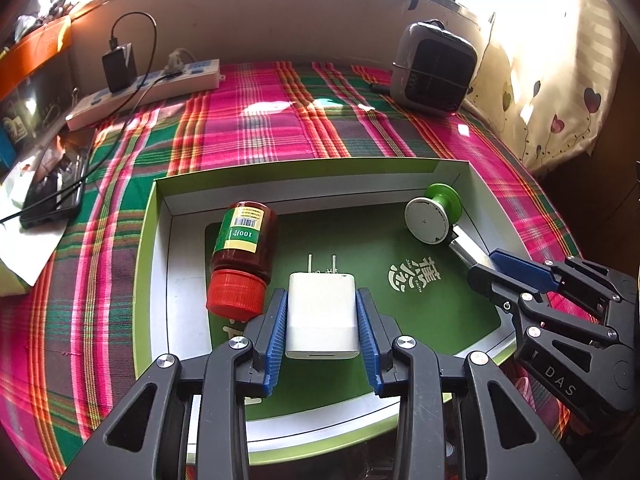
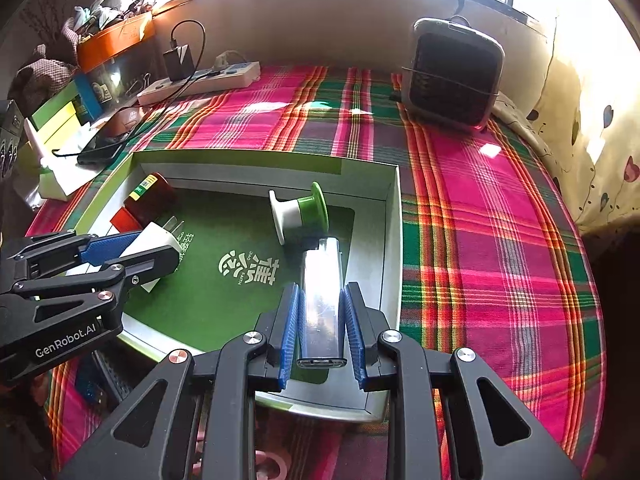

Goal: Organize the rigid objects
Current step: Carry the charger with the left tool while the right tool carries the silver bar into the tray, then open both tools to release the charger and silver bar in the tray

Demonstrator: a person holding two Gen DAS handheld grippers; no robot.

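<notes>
Box tray (image 1: 160,216), green liner, on plaid cloth; contents & tools:
- L gripper (image 1: 322,320): pads clamped on white charger (image 1: 322,316), prongs pointing far, low over tray centre, just right of red-cap bottle (image 1: 244,256) lying on its side
- R gripper (image 2: 322,328): pads clamped on silver flat bar (image 2: 322,292), along tray's right wall; far tip looks to meet green/white spool (image 2: 300,210), contact unclear
- Risks (judged): charger set down may nudge bottle, which could roll; bar pushed farther may shove spool
- L view only: charger grip, bottle label
- R view only: bar grip & near end; spool side-on; yellow-green boxes (image 2: 60,116) far left
</notes>
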